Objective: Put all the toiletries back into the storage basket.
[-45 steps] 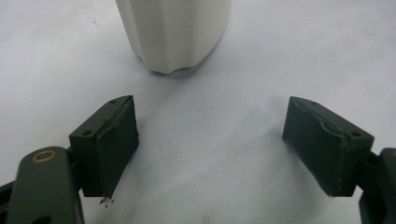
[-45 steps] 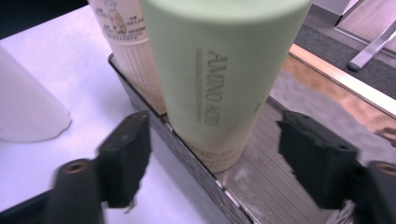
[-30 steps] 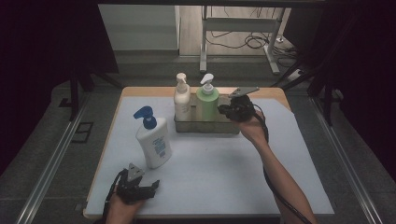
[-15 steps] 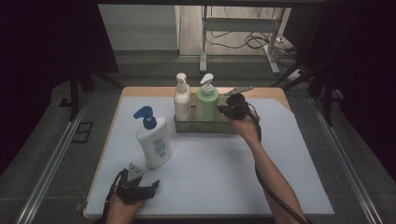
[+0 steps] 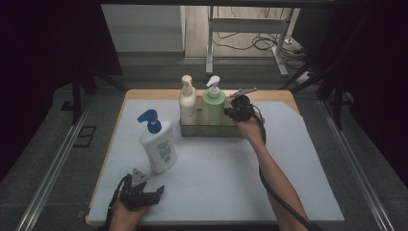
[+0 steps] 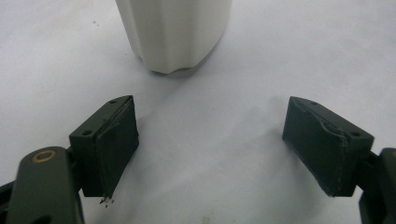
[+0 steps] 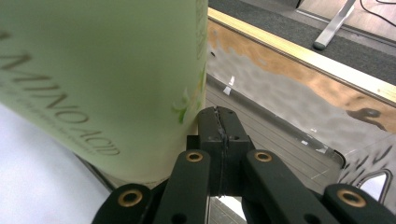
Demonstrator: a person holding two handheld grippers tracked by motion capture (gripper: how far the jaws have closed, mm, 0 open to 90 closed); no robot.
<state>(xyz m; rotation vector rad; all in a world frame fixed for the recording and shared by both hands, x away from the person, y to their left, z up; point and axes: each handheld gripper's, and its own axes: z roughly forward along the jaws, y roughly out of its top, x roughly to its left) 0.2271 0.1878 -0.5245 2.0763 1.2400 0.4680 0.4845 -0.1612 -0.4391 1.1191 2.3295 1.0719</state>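
Observation:
A green pump bottle (image 5: 213,103) and a cream pump bottle (image 5: 187,102) stand side by side in a metal tray (image 5: 211,131) at the back of the table. My right gripper (image 5: 231,113) is shut with nothing between its jaws. Its tips are down inside the tray, right beside the green bottle (image 7: 93,70); in the right gripper view the gripper (image 7: 218,122) has its closed pads against the bottle's lower edge. A white bottle with a blue pump (image 5: 158,143) stands on the mat at the left. My left gripper (image 5: 153,193) lies open near the front edge, facing that bottle's base (image 6: 173,32).
A white mat (image 5: 226,173) covers the wooden table. The tray's shiny far wall (image 7: 299,98) and ribbed floor lie to the right of the green bottle. Dark floor and metal rails surround the table.
My right gripper has slid left and down, closer to the green bottle and into the tray. The left gripper and all bottles have stayed in place.

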